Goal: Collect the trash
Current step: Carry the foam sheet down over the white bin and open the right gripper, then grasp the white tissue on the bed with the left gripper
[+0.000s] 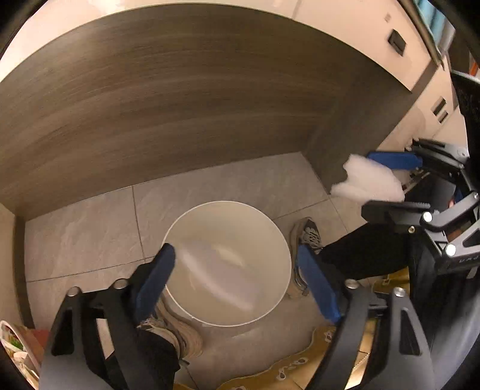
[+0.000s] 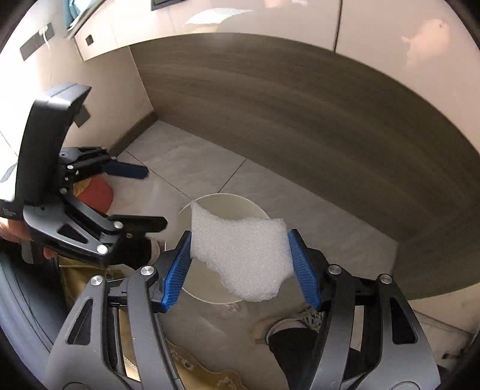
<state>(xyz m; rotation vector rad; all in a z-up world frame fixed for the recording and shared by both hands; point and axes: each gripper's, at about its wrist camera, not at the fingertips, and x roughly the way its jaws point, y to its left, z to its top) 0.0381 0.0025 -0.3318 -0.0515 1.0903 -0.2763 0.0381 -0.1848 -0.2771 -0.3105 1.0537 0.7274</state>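
Note:
A white round trash bin (image 1: 228, 264) stands on the grey tile floor, with something pale lying inside it. My left gripper (image 1: 237, 264) is open and empty, its blue pads spread either side of the bin, high above it. My right gripper (image 2: 240, 255) has a white foam sheet (image 2: 240, 255) between its wide-spread blue pads, above the bin (image 2: 228, 201). The foam touches both pads and may be loose. The foam (image 1: 369, 180) and right gripper (image 1: 372, 183) show at the right of the left wrist view. The left gripper (image 2: 153, 198) shows at the left of the right wrist view.
A dark wood panel (image 1: 180, 105) rises behind the bin. The person's shoes (image 1: 306, 237) stand beside the bin. A yellow patterned mat (image 1: 300, 363) lies near my feet. A red object (image 2: 96, 192) sits on the floor at left. Cream cabinets (image 2: 390, 24) stand above the panel.

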